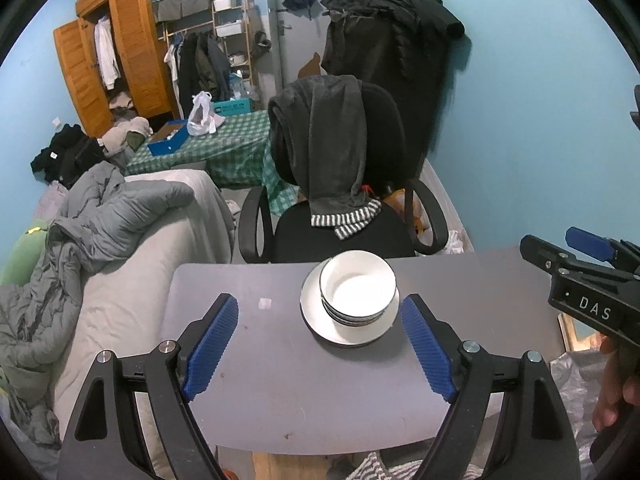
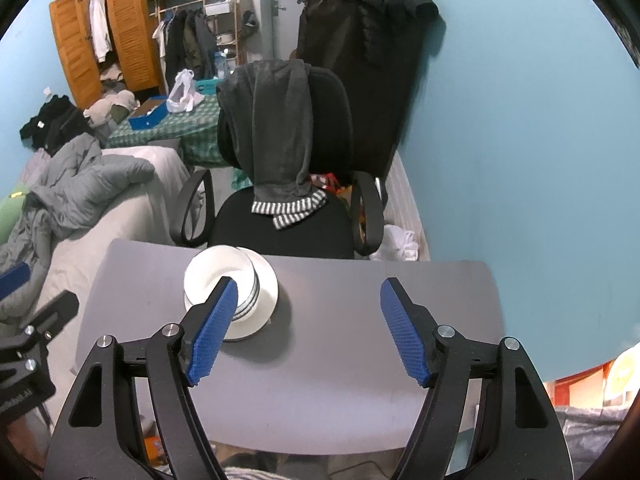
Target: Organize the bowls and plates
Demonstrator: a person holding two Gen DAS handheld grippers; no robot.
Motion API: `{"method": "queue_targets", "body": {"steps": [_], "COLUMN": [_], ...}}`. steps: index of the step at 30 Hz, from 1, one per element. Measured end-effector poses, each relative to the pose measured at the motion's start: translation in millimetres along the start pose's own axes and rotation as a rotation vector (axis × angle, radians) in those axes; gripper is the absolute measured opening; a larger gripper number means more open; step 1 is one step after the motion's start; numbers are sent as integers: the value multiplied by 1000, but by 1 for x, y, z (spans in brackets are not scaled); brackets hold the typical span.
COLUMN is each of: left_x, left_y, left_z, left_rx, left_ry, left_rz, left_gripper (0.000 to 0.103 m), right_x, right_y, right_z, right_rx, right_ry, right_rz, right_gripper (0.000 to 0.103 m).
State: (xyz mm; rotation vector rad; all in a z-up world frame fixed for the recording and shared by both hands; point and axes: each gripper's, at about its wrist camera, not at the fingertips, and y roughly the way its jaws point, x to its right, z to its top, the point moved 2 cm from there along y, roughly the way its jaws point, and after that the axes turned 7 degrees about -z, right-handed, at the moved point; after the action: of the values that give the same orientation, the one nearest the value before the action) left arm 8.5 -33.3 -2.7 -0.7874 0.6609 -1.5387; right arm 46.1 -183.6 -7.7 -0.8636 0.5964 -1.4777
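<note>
Left gripper [image 1: 320, 344] hangs over the grey table [image 1: 280, 380], blue pads spread wide, nothing between them. Just beyond its right pad sits the stack of bowls [image 1: 357, 292], nested on the white plate [image 1: 352, 334], near the table's far edge in front of the office chair [image 1: 340, 184]. Right of the stack, the right gripper [image 2: 308, 332] hovers above bare tabletop, fingers apart and empty, its left pad overlapping the stack in its own view.
</note>
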Motion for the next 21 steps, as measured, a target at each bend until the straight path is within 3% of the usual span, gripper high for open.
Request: {"method": "queue_targets", "body": {"steps": [21], "left_x": [-4], "left_y": [0], "left_z": [-4], "left_rx": [-42], "left_ry": [-37], "left_rz": [-35], "left_gripper": [85], "right_x": [14], "right_y": [-4], "right_z": [-11], "right_rx": [-24], "right_ry": [32], "right_rz": [-6], "right_gripper": [73]}}
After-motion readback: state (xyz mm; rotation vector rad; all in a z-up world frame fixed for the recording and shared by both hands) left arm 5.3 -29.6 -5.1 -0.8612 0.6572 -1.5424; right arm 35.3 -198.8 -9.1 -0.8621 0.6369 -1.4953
